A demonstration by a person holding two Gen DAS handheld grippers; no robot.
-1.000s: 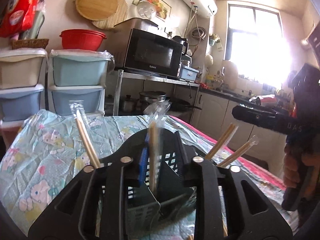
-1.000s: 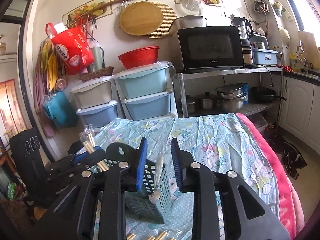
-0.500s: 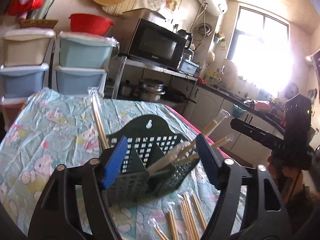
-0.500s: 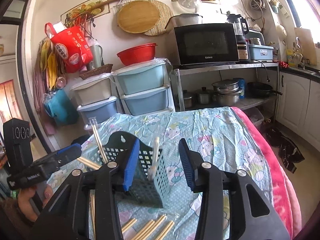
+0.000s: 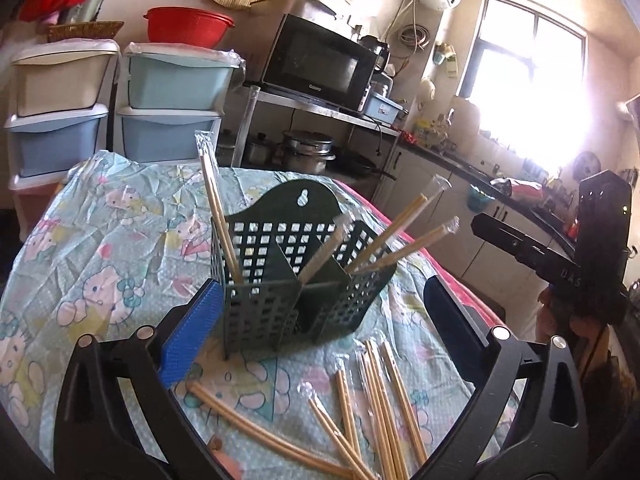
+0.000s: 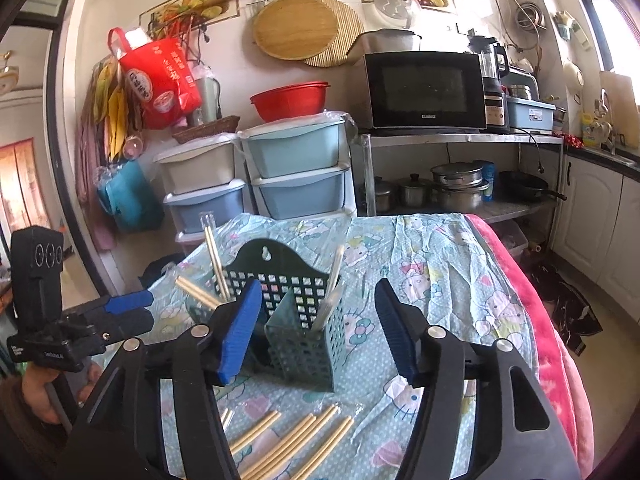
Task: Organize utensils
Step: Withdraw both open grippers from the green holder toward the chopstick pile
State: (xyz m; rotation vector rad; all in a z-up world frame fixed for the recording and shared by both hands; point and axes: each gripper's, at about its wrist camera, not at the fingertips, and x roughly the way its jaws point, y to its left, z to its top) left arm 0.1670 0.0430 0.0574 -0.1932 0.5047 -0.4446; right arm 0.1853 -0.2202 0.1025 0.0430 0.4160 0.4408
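**Partly sorted: some chopsticks in the caddy, plenty still loose**

Task obj = wrapped bamboo chopstick pairs + the dark green perforated utensil caddy (image 5: 304,276), which stands upright on the worktop (image 5: 100,248) (Hello Kitty cloth over it), roughly mid-surface, a bit fwd of both grippers.

Done so far, judging by how things lie:
- One wrapped pair (image 5: 218,208) stands near-upright in the caddy's left compartment.
- One pair (image 5: 326,250) leans in the middle section.
- Two more pairs (image 5: 400,236) lean out to the right from the right-hand compartment.
- So approx 4 pairs in, spread over the sections.

Left to do:
- Loose chopsticks (image 5: 376,400) lie flat on the cloth in front of the caddy, a fan of several, w/ one longer stick (image 5: 260,436) off to the left. Right wrist view shows the same pile (image 6: 296,440) just below the caddy (image 6: 300,320).
- Rough guess: under halfway; more on the cloth than in the caddy.

Grippers:
- Left gripper (image 5: 320,320): jaws have just been opening, now spread very wide either side of the caddy; pads don't touch it, nothing gripped.
- Right gripper (image 6: 320,328): jaws also just been opening, about half spread; caddy sits in the gap but pads are clear of it, nothing gripped.

Next prob = pick from the loose pile.
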